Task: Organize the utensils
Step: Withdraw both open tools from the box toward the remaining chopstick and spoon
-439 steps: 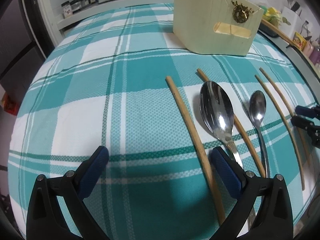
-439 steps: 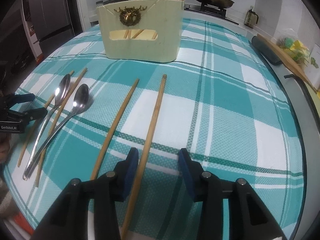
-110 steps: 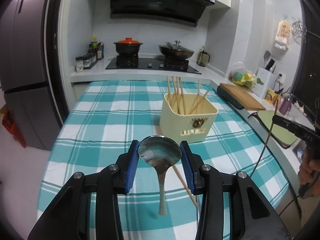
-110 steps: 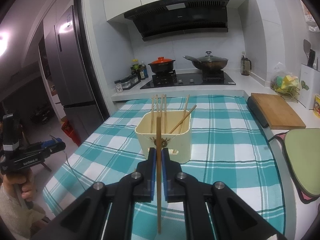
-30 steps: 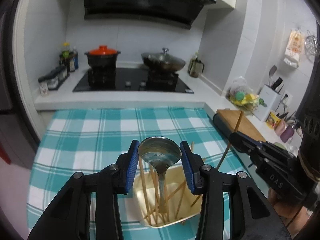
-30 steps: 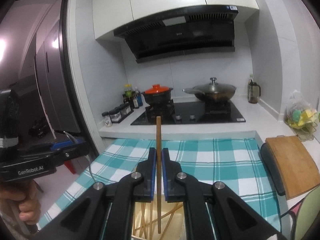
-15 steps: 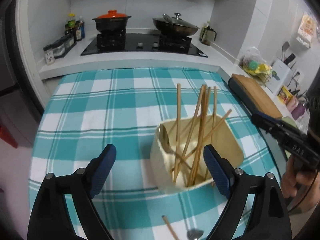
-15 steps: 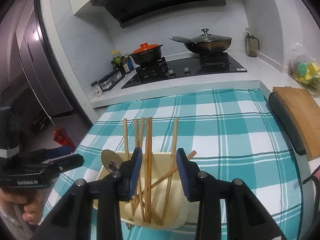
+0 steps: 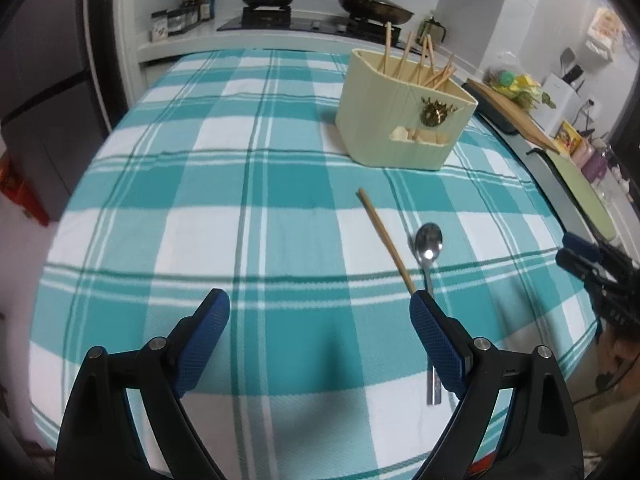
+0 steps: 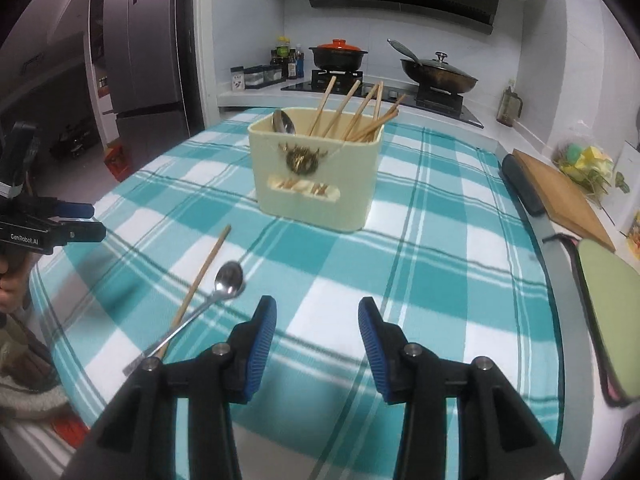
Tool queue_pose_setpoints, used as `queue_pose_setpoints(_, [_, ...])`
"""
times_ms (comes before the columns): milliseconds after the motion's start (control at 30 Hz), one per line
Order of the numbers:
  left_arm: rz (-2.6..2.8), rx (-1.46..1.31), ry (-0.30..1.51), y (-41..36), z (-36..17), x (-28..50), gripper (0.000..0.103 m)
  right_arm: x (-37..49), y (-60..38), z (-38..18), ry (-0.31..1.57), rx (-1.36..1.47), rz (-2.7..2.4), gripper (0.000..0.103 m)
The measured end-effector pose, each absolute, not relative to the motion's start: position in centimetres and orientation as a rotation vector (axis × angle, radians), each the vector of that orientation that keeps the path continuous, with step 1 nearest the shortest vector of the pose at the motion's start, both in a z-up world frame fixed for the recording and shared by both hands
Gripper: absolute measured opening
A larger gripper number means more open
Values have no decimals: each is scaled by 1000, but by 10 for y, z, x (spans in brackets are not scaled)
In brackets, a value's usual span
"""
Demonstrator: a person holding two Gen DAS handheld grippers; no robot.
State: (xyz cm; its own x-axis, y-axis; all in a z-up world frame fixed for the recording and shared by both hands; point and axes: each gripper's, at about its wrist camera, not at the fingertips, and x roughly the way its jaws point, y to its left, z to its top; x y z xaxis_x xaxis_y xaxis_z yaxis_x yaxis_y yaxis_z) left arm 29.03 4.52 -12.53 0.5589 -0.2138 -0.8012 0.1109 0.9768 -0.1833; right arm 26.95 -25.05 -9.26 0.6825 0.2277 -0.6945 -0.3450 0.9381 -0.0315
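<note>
Teal-and-white checked cloth [image 9: 256, 184] covered the table, and on it, toward the far side, stood the cream holder [image 10: 316, 184], already bristling with chopsticks [image 10: 360, 114] that leaned against its rim; the bowl of a large spoon [image 10: 283, 122] showed at its left corner. Two things were not yet put away: a single chopstick [image 9: 386, 240] and a small spoon [image 9: 429, 258], lying side by side on the cloth well short of the holder, handles toward the near edge, the spoon's handle crossing close to the chopstick's near end in the right wrist view. The left gripper [image 9: 320, 332] hung over the cloth with its jaws spread wide and nothing between them, its right pad just at the near part of the chopstick and spoon handle, likely lined up to take one of them. The right gripper [image 10: 316, 338] was empty too, its jaws partway apart and opening, aimed at bare cloth to the right of the two leftovers. Both seemed placed low and angled down because the remaining pieces lay flat and would have to be pinched from above. Each gripper appeared at the edge of the other's view, held in a person's hand [image 10: 10, 284].
</note>
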Motion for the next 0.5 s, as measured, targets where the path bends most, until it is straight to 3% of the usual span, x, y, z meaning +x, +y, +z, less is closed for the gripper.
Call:
queue_pose_setpoints(233, [-191,-105,975,31,-142,277,92,244,-253,-121,795,41,245,43])
queue_pose_setpoints(500, [-182,-133,957,34,-138,274,95,240,-240,-125,808,-8,247,43])
